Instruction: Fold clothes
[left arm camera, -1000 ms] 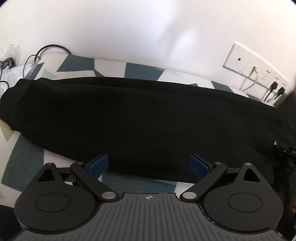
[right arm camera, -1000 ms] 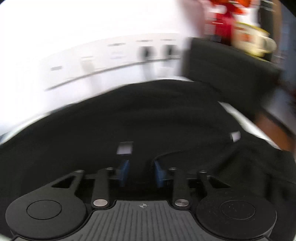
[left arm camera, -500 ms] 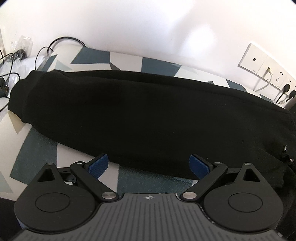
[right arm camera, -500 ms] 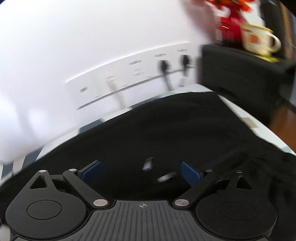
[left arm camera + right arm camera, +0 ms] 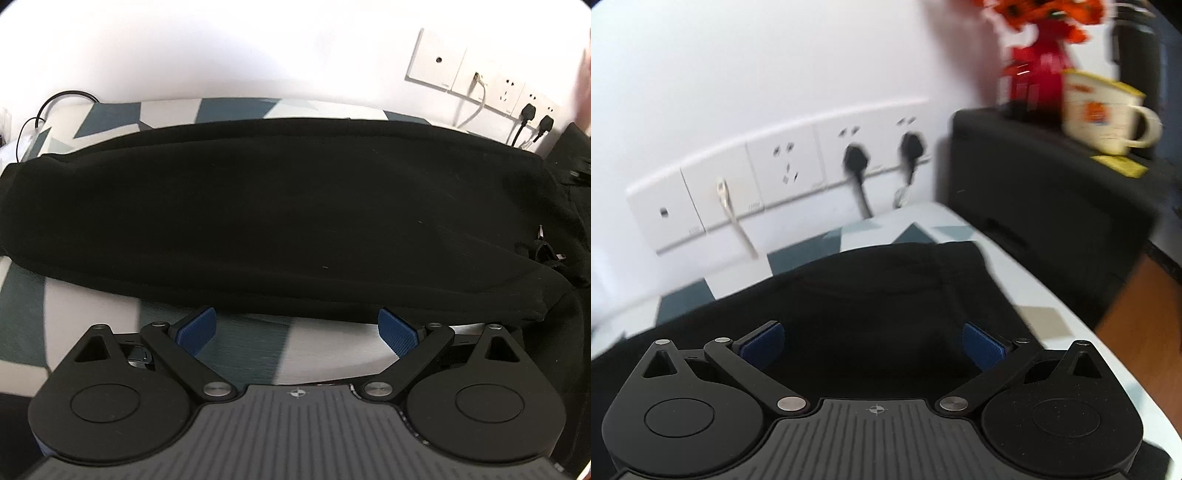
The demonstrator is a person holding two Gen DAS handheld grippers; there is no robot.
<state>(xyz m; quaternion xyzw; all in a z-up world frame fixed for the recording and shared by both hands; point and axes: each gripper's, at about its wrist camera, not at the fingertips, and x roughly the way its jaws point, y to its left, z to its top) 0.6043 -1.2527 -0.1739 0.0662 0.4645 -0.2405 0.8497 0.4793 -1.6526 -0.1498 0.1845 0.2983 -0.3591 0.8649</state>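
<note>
- Black garment (image 5: 280,206): long band on patterned tabletop (image 5: 88,314), long axis 9-to-3.
- Left gripper (image 5: 297,326): spread, empty, near hem at 12.
- Right gripper (image 5: 873,343): spread, empty, above the right end.

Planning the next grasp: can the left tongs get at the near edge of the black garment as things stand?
Probably yes. The left tongs are open and empty, and the black garment has its near edge lying just ahead of the fingertips on the patterned surface, with nothing between.
</note>
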